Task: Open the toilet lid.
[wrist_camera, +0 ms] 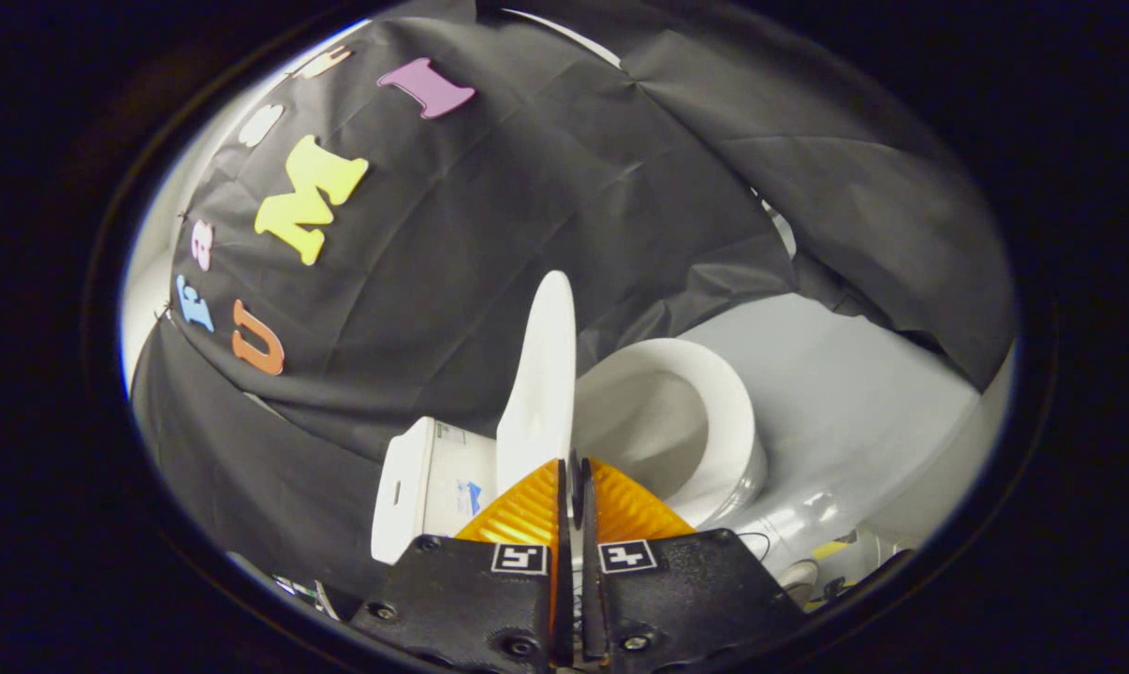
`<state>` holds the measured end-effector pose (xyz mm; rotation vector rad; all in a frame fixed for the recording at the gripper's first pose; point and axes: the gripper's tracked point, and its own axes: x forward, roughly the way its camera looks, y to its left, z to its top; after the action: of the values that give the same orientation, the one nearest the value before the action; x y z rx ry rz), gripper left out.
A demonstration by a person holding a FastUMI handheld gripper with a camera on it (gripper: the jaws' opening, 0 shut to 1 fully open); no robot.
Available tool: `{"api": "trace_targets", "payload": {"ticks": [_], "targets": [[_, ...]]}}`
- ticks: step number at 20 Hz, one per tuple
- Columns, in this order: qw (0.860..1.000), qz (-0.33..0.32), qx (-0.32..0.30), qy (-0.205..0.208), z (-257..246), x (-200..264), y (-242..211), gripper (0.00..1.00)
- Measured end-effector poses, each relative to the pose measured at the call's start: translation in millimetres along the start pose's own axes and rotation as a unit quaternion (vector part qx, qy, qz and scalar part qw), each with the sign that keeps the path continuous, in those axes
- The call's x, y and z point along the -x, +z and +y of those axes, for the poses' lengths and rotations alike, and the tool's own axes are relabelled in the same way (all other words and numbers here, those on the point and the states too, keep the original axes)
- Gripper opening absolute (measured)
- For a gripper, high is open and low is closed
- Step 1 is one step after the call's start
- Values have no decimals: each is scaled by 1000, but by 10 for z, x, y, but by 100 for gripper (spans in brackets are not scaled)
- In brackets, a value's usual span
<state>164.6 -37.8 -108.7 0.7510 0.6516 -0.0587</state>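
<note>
Gripper (572, 477): rolled sideways against the scene, orange fingers (527, 510) drawn close, clamped on the lower edge of the toilet lid (541, 374).
Toilet lid: raised, seen edge-on, rising from between the fingertips.
Tank (429, 491): just beside the lid, behind it.
Bowl (686, 421): open, beyond the fingers, opposite the tank.
Floor (855, 393): pale, past the bowl.

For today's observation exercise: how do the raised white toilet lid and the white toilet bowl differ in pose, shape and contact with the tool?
The raised white toilet lid stands edge-on and nearly upright; the white toilet bowl lies open beside it. The lid looks thin and flat; the bowl is a rounded hollow with a thick rim. The tool has its orange fingers closed on the lid's edge; the bowl is untouched. Both are glossy white.
</note>
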Motion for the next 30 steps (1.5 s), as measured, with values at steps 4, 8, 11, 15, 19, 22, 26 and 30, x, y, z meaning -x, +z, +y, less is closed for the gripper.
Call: {"api": "trace_targets", "payload": {"ticks": [4, 8, 11, 15, 19, 22, 26, 30], "targets": [[1000, -1, 4, 17, 272, 70, -3, 7], [1000, -2, 29, 10, 357, 92, -14, 7], [999, 1, 37, 10, 586, 131, -40, 7], [998, 0, 60, 5, 722, 132, -65, 7], [998, 0, 65, 11, 898, 161, -94, 8], [997, -2, 78, 14, 1049, 170, -116, 9], [995, -3, 98, 15, 1239, 171, -152, 12], [993, -4, 113, 15, 1428, 167, -196, 12]]}}
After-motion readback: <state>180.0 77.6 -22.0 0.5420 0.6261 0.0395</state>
